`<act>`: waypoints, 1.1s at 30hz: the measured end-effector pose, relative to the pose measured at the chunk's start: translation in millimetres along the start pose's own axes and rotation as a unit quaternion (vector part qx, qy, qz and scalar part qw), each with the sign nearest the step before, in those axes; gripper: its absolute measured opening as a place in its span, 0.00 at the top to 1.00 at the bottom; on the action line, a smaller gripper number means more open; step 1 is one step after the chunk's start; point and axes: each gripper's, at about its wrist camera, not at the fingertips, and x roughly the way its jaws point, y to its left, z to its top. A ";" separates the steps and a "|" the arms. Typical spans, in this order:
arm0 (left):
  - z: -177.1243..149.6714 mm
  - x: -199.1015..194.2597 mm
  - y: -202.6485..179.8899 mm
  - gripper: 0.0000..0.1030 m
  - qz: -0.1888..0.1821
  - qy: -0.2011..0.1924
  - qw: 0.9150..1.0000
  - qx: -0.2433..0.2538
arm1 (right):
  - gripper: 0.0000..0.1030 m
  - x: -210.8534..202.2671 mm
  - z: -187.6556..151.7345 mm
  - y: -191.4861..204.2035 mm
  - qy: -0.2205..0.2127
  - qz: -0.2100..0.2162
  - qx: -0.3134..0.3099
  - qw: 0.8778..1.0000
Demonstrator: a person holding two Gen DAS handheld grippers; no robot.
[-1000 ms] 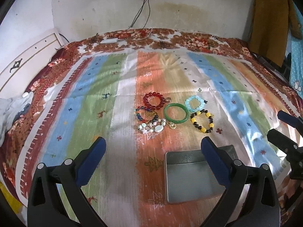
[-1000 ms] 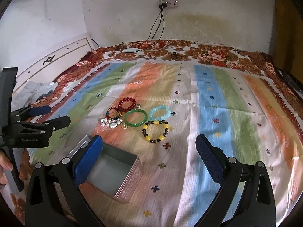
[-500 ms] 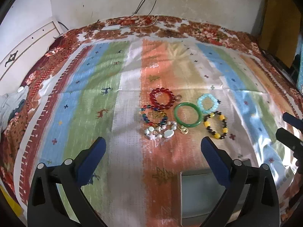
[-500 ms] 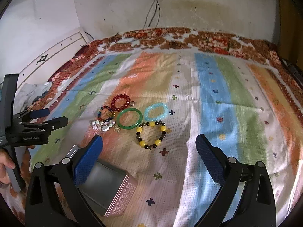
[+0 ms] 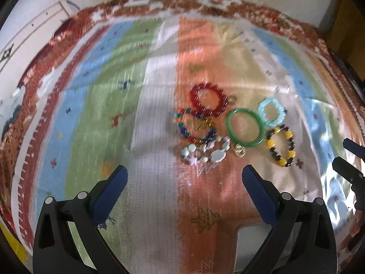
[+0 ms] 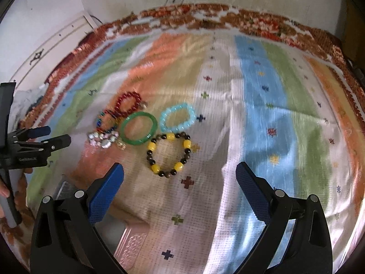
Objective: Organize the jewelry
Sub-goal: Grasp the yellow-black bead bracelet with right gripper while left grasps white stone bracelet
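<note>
Nothing sorted yet: all bracelets, incl. green bangle (image 5: 246,127) and yellow-black bead bracelet (image 6: 168,154), lie clustered on the striped blanket (image 6: 262,105), metal tin (image 5: 253,248) looks empty, left gripper (image 5: 184,178) and right gripper (image 6: 179,174) both hover with jaws spread wide, holding nothing.

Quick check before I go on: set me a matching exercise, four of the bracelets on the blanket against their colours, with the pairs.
Things:
1. solid bangle
2. bracelet farthest from the grippers
3. bracelet nearest the right gripper
4. bracelet right of the bangle

Colours:
A. light blue beads
B. yellow and dark beads
C. red beads
D. plain green

Pairs: 1-D, 2-C, 3-B, 4-A
</note>
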 end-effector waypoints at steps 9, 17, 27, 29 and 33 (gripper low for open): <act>11.8 30.0 9.1 0.05 -0.008 0.044 0.999 -0.020 | 0.04 31.4 9.3 -7.9 0.041 -0.008 0.011 0.999; 18.3 47.8 14.7 0.05 0.006 0.061 0.998 -0.026 | 0.04 42.6 15.8 -18.1 0.043 -0.003 0.053 0.998; 22.0 70.1 14.1 0.05 -0.002 0.096 0.995 -0.022 | 0.18 71.4 16.7 -22.3 0.078 -0.027 0.054 0.995; 21.8 73.1 13.5 0.05 0.001 0.100 0.995 -0.022 | 0.22 76.4 16.6 -21.7 0.083 -0.029 0.052 0.995; 22.4 81.9 11.8 0.07 0.007 0.110 0.994 -0.018 | 0.29 86.3 17.2 -21.4 0.096 -0.031 0.052 0.994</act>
